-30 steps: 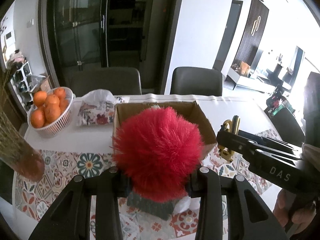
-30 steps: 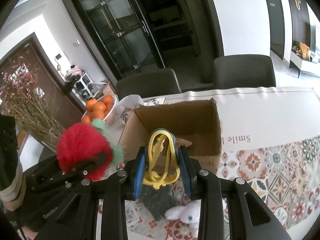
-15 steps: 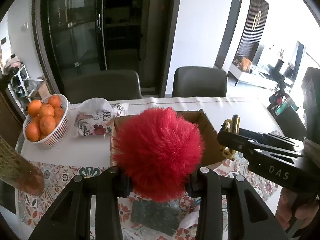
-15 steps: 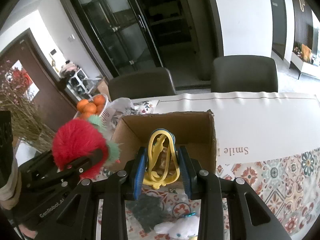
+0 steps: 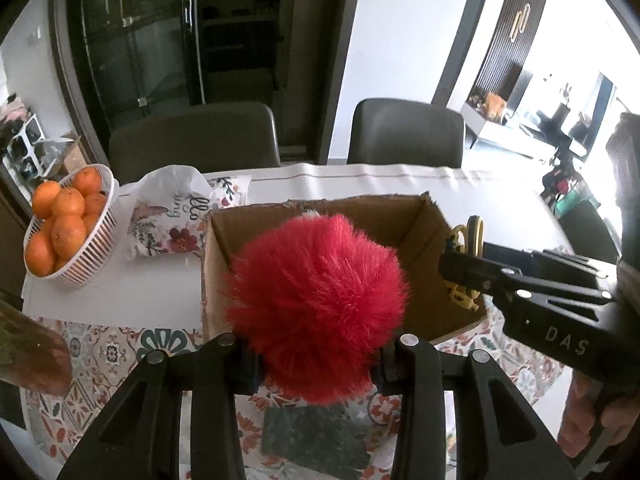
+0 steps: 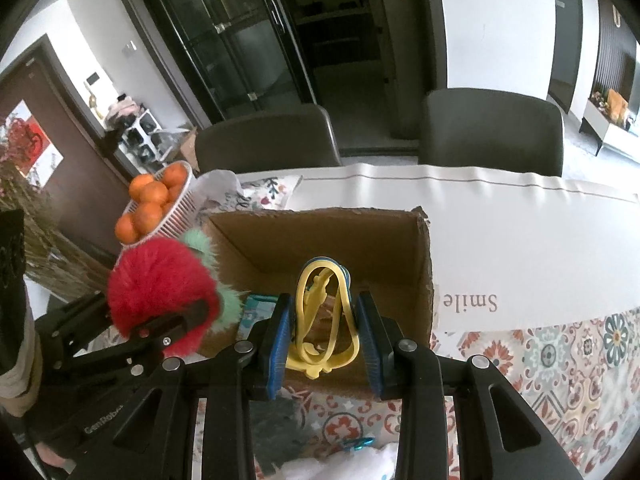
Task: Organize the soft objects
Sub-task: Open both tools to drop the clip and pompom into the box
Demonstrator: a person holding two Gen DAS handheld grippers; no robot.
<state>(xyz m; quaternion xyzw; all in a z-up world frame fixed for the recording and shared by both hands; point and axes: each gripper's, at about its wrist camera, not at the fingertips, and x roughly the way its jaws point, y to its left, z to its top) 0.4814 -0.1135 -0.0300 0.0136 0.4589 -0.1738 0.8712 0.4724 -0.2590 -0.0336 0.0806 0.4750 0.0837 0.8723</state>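
My left gripper (image 5: pixel 316 356) is shut on a fluffy red plush ball (image 5: pixel 316 300) with green fur at its back (image 6: pixel 196 240), held over the near left edge of an open cardboard box (image 5: pixel 320 210). My right gripper (image 6: pixel 324 336) is shut on a yellow rubbery loop toy (image 6: pixel 324 316), held over the box's near right part (image 6: pixel 424 280). The right gripper also shows in the left wrist view (image 5: pixel 464 264), and the left gripper in the right wrist view (image 6: pixel 168 320). A dark green cloth (image 5: pixel 316 436) and a white plush (image 6: pixel 360 464) lie on the table below.
A white basket of oranges (image 5: pixel 64 224) stands at the back left, next to a floral pouch (image 5: pixel 176 216). Dried flowers (image 6: pixel 36 248) stand at the left. Two dark chairs (image 5: pixel 404 132) are behind the table. A patterned tablecloth (image 6: pixel 560 364) covers the near side.
Both grippers have risen and moved forward with their objects, so the box now lies lower in view and its inside shows more. Both grips are unchanged.
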